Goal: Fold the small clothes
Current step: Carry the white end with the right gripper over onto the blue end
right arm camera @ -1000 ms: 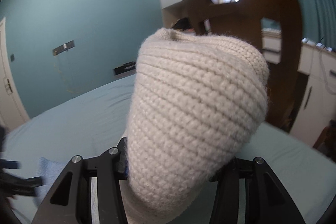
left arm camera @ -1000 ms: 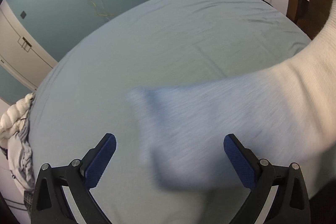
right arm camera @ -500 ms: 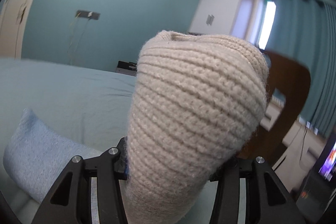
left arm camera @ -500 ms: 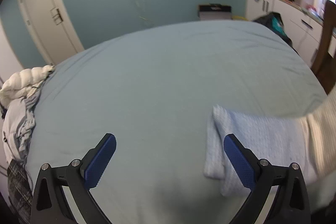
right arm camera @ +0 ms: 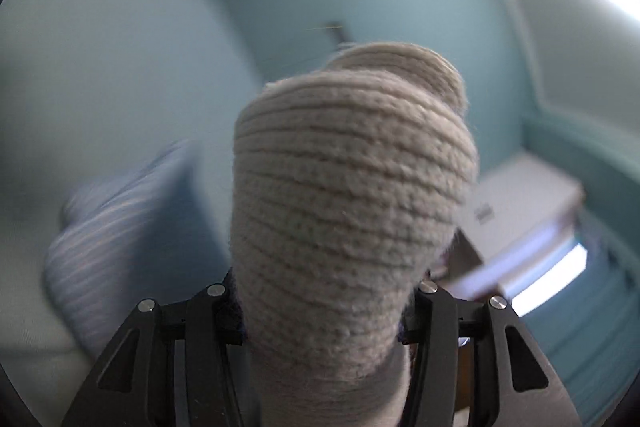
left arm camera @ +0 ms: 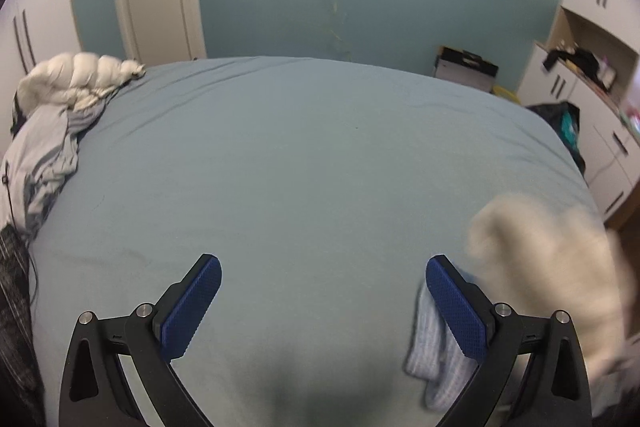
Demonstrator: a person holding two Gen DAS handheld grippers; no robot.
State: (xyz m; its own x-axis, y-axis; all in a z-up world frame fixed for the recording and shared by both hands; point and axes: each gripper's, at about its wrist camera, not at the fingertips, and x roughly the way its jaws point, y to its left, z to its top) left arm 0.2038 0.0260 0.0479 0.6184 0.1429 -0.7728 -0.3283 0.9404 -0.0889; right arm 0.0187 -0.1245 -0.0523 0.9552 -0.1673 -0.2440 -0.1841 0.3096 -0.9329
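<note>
Cream chunky-knit wool fills the right gripper (right arm camera: pixel 322 307): its jaws are clamped on a folded knitted item, probably a hat (right arm camera: pixel 352 211), which bulges forward well past the pads. The jaws have just been opening slightly with the knit between them. The left gripper (left arm camera: pixel 320 311) hangs wide open and empty above the blue-grey bedsheet (left arm camera: pixel 304 163).

Risks from here, as a judgement:
- Loosening grip. If the jaws part further while the hat is in the air, the bundle may drop and unroll, undoing the fold.
- Fast travel. Both views of the hat are motion-blurred; a quick swing could shake the loose upper lip of the knit open.
- Collision with the finished piece. The folded pale-blue knitted garment (left arm camera: pixel 436 359) lies on the sheet just under the left gripper's right pad, close beside the hat. Setting the hat down carelessly could push or crumple it.

Condition of the hat: thick ribbed rows, soft and springy, rolled into a rounded bundle with one layer overlapping at the top. It is held off the sheet, at the near right side of the bed. Unfolded laundry (left arm camera: pixel 52 123) is heaped at the bed's far left edge.
</note>
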